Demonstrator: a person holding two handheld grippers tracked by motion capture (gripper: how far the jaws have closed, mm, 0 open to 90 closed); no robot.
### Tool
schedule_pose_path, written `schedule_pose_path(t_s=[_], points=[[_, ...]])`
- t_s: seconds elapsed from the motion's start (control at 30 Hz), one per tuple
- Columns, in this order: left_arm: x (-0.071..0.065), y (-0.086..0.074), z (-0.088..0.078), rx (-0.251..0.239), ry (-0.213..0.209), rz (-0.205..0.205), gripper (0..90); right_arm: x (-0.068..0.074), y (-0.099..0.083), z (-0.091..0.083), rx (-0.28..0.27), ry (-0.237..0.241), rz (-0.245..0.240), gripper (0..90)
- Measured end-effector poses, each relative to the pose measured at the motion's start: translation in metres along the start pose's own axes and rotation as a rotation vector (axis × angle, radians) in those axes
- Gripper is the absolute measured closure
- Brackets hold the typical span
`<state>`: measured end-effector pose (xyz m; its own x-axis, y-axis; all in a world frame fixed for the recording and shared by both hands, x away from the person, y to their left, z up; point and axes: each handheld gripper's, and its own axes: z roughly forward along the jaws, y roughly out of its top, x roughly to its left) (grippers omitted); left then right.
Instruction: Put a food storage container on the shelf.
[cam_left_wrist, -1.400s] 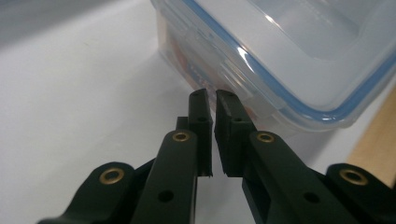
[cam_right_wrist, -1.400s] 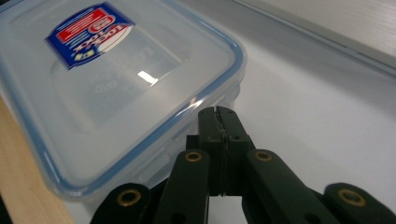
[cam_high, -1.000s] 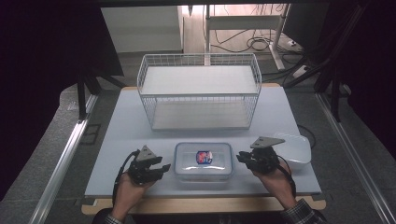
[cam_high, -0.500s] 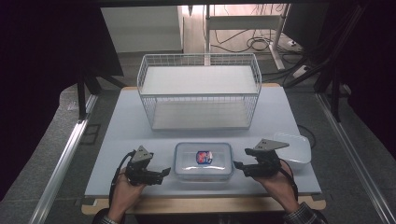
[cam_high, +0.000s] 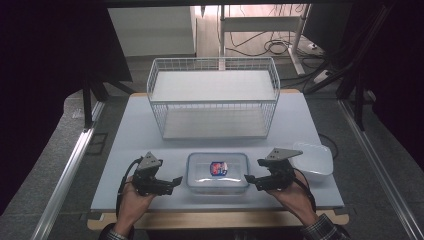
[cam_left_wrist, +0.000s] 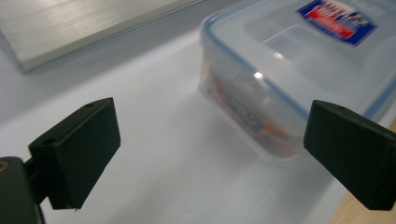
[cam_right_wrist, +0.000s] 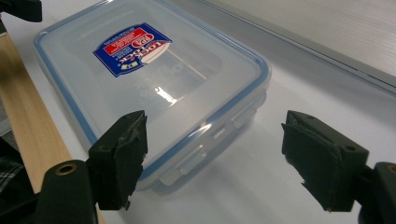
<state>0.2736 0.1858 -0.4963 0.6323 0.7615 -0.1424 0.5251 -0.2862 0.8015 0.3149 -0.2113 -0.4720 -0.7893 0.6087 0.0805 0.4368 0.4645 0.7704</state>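
Lidded container (cam_high: 217, 172) on table, orange-packaged contents inside.

Dim surroundings, bright tabletop, blurred close-ups

The table (cam_high: 130, 150) has a pale grey-white top and a strip of light wood along its near edge, and three things lie directly on it. A clear plastic container (cam_high: 218, 172) with a blue-rimmed lid and a red and blue label stands close to the near edge, about in the middle of the table's width. Behind the container, toward the far edge, stands a white wire basket (cam_high: 215, 97), well apart from it, and to the right of the container lies a white lid (cam_high: 315, 159), near the table's right edge.
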Motion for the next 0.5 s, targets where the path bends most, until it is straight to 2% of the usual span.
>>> schedule_pose_path(t_s=[0.07,0.27,0.37,0.43,0.5], points=[[-0.001,0.003,0.001,-0.001,-0.044,-0.016,4.8,0.001,0.004,-0.001,0.005,0.002,0.003,20.3],[-0.01,0.013,0.012,0.011,-0.074,0.006,8.6,0.002,0.007,0.004,0.033,0.011,0.003,18.9],[-0.012,0.02,0.02,0.019,-0.088,0.004,11.0,0.001,0.007,0.011,0.042,0.036,0.01,19.5],[-0.01,0.023,0.028,0.045,-0.116,-0.021,10.7,0.0,0.008,0.016,0.054,0.053,0.032,19.4],[-0.007,0.023,0.037,0.072,-0.147,-0.043,8.6,-0.005,0.009,0.023,0.062,0.102,0.083,15.4]])
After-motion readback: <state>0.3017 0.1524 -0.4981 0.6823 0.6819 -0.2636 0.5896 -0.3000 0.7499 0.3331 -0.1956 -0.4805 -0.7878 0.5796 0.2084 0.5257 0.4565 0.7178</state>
